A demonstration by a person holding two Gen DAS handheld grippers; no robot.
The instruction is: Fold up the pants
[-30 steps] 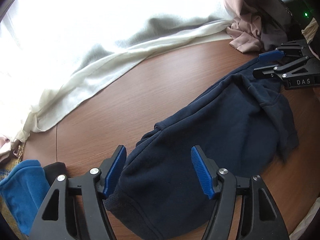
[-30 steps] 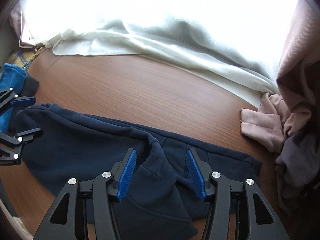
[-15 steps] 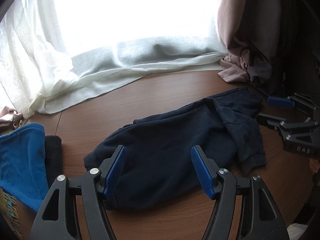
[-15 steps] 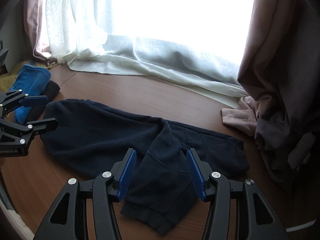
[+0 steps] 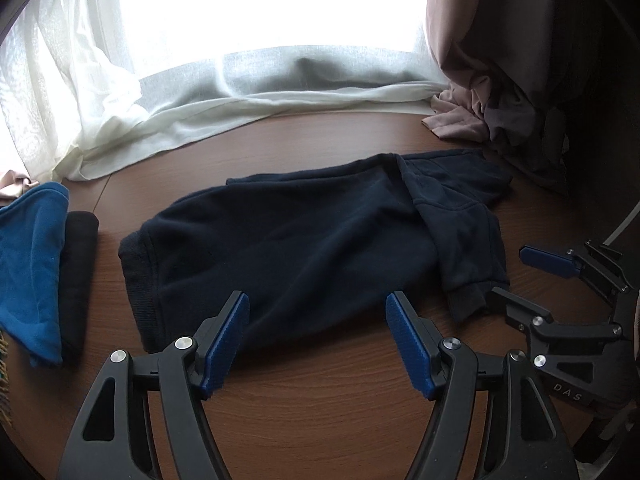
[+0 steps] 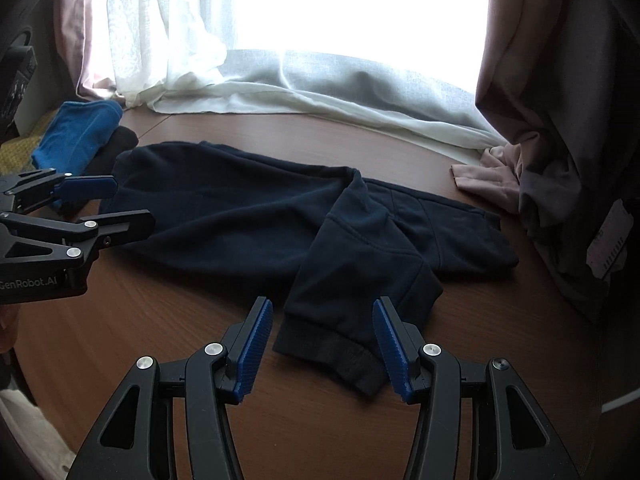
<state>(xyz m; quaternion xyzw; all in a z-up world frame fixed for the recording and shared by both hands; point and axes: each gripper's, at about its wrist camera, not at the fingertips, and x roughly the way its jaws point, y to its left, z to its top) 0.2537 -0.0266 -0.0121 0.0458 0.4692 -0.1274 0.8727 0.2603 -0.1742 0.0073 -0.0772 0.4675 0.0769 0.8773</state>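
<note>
The left gripper [image 5: 318, 340] stands wide apart with nothing between its blue pads, poised just short of the near edge of the navy pants [image 5: 312, 236]. The right gripper [image 6: 322, 346] is likewise spread wide and empty, its pads flanking the ribbed cuff [image 6: 332, 354] of the leg folded toward it; whether they touch the cloth is hard to tell. The pants lie across the brown wooden table [image 5: 320, 412], one leg doubled over near the waist end. Past the far cuff sits a blue folded garment [image 5: 32, 256] beside a black one [image 5: 78, 272]. White sheer curtains [image 6: 280, 92] pool along the table's back edge, and a pink drape [image 6: 540, 120] hangs at the right.
</note>
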